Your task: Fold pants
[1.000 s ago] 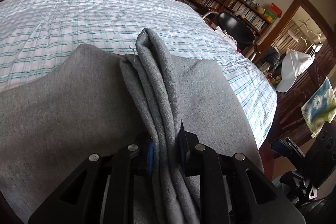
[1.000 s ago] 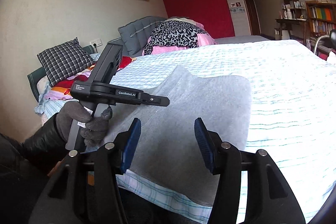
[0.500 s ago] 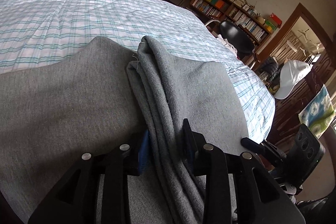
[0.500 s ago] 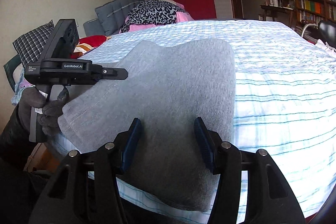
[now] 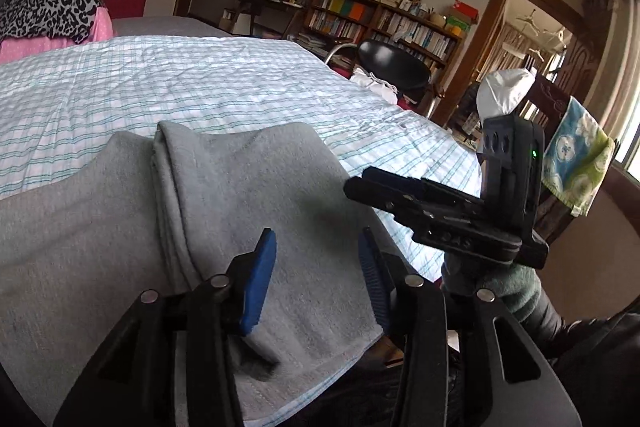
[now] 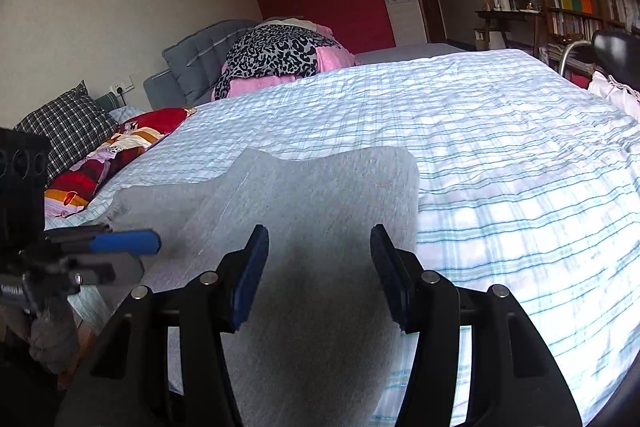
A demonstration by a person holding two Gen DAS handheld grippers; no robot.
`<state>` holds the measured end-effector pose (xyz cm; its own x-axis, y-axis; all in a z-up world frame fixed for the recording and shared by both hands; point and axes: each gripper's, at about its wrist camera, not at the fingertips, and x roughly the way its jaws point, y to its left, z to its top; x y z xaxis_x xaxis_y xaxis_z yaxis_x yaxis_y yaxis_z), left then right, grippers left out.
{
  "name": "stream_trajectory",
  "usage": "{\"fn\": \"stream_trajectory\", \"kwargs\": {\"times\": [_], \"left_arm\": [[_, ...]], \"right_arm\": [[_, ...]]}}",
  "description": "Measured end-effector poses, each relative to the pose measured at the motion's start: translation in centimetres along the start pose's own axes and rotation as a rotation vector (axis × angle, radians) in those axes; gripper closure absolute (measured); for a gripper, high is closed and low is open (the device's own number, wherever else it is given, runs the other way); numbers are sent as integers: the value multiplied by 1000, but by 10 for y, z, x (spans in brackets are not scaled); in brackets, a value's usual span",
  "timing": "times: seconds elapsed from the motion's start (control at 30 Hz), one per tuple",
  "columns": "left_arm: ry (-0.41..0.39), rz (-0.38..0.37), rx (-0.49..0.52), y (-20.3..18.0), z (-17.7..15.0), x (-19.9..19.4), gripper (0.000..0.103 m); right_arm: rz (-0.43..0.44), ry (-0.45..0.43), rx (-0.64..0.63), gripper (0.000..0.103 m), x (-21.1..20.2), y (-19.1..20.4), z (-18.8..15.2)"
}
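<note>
Pants (image 5: 248, 195) lie folded on the bed (image 5: 240, 79), near its front edge. A second ago my left gripper (image 5: 316, 259) pinched the bunched fold; now its jaws are opening, nothing between them, fold lying left of them. My right gripper (image 6: 318, 259) hovers half-wide over the pants as before, empty.

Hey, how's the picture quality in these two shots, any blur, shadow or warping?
Left wrist view: the pants' near hem is smeared by motion, the fisheye bends the doorway, and the left tool is sharp. Right wrist view: the left tool at the edge is blurred, a dark shadow lies on the pants between the right tool's fingers, and the bed is brightly lit.
</note>
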<state>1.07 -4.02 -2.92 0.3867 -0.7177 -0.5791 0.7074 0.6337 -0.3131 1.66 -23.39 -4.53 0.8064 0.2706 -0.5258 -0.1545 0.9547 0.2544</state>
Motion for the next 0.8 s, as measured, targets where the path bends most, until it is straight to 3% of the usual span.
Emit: {"fn": "stream_trajectory", "kwargs": {"times": [0.1,0.2,0.23,0.4,0.8], "left_arm": [[59,29,28,-6,-16,18,72],[117,80,-11,7,-31,35,75],[126,88,-25,13,-35,38,81],[105,28,-84,32,-42,37,86],[63,38,-117,35,-50,20,85]], "right_arm": [[8,25,-4,48,16,-2,13],[5,64,7,49,34,-7,25],[3,85,18,48,41,-10,28],[-5,203,52,48,73,-21,28],[-114,195,-127,46,83,5,7]]}}
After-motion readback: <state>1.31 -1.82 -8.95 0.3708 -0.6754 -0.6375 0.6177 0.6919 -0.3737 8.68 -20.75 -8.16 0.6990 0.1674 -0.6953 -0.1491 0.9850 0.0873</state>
